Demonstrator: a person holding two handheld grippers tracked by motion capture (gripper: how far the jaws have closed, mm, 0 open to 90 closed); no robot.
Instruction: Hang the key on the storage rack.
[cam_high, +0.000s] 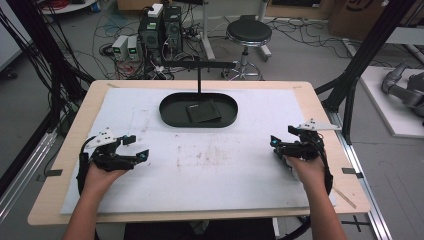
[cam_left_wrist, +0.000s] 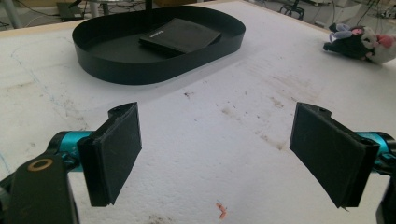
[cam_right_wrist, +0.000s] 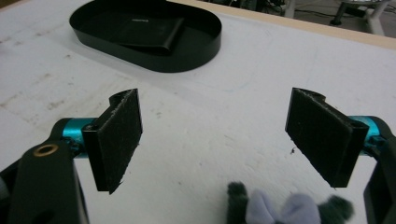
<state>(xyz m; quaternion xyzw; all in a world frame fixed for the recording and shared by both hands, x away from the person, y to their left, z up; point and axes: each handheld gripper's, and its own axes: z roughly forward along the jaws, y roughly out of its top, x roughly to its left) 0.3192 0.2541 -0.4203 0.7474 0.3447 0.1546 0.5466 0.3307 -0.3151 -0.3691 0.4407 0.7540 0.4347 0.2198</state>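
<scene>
My left gripper (cam_high: 136, 147) and right gripper (cam_high: 280, 145) both gape with nothing between them; a plush toy (cam_right_wrist: 280, 207) lies just below the right, the black tray (cam_high: 170, 116) far off.

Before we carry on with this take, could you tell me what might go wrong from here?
1. The soft toy lies just below the open right gripper, partly out of sight; a blind grab could catch only an ear.
2. The black tray already holds a flat black wallet, so a toy dropped there might land on it or tip over the rim.
3. The left gripper is open over bare mat, idle; reaching across could make the two hands collide.
</scene>
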